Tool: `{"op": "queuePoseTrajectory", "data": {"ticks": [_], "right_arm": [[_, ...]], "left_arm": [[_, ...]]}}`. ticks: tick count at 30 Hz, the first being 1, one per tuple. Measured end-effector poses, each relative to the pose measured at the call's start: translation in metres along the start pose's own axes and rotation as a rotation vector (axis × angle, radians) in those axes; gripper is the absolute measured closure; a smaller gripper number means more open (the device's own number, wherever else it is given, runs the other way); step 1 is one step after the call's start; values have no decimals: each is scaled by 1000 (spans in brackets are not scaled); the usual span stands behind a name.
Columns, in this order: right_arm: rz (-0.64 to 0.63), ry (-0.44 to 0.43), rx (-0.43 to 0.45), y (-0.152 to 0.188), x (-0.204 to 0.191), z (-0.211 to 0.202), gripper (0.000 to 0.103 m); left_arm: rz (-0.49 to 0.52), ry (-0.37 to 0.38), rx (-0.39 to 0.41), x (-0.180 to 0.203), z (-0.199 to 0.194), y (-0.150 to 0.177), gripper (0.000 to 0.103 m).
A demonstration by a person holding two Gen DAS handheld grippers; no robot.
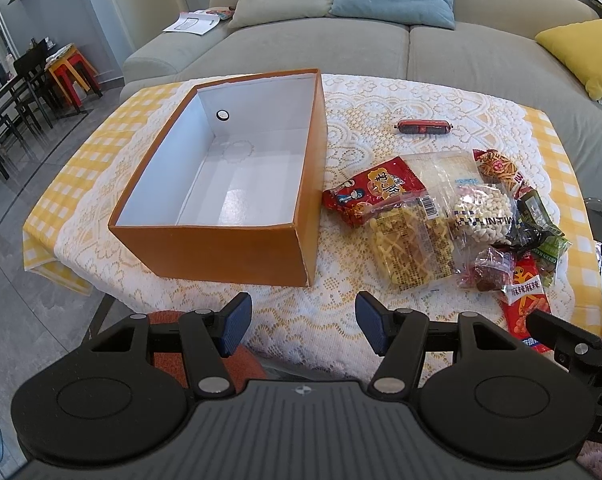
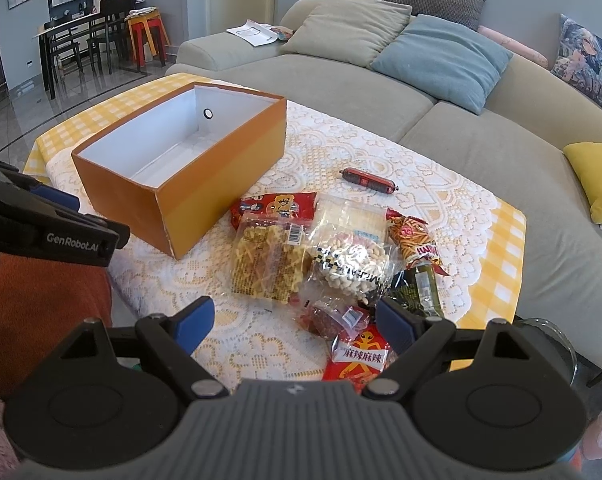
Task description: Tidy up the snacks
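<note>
- Snacks lie in one heap on the lace-covered worktop, just right of the orange box in the left wrist view; a lone red sausage stick sits apart, farther back toward the sofa.
- Inside, the box shows only its white floor, so I judge the sorting has not begun.
- Left gripper hovers low at the near edge of the worktop, its blue fingers spread wide with nothing between them.
- Counting the heap here: about eight or nine packets, overlapping too much for a firm number; one box; one sausage stick.

- Right wrist view puts the right gripper just short of the heap, fingers wide apart and empty.
- Nearest its fingers are the red spicy-strip packet and a small clear bag of dark red pieces; behind them lie the yellow noodle-snack bag and the peanut bag.
- Next move, as I judge it: lower onto one top-lying packet, pinch its edge without dragging neighbours, and carry it left into the box.
- Left gripper's finger also shows at this view's left edge.
</note>
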State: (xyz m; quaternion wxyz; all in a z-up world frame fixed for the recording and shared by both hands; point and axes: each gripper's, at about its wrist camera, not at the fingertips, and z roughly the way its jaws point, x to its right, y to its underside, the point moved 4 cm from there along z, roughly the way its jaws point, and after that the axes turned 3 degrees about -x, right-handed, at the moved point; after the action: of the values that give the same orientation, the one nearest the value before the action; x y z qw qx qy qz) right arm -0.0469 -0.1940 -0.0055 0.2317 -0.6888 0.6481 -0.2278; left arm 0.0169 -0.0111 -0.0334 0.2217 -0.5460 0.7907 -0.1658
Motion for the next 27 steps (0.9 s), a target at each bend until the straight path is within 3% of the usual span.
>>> {"op": "queuePoseTrajectory", "data": {"ticks": [13,17,22,27], "right_arm": [[-9,2,-4,1,-4,1,17],[-9,-9,-7,3,-3,3,17],[31,-14,-19,8,12,13,33],[121,-32,-64,13,32,32,42]], "left_arm": [[-4,26,13,-6,-3,3,32],[13,70,26,-3,-2,1,33],[99,158,64,14,-1,-6,33],[166,274,42,35,15,-10,33]]}}
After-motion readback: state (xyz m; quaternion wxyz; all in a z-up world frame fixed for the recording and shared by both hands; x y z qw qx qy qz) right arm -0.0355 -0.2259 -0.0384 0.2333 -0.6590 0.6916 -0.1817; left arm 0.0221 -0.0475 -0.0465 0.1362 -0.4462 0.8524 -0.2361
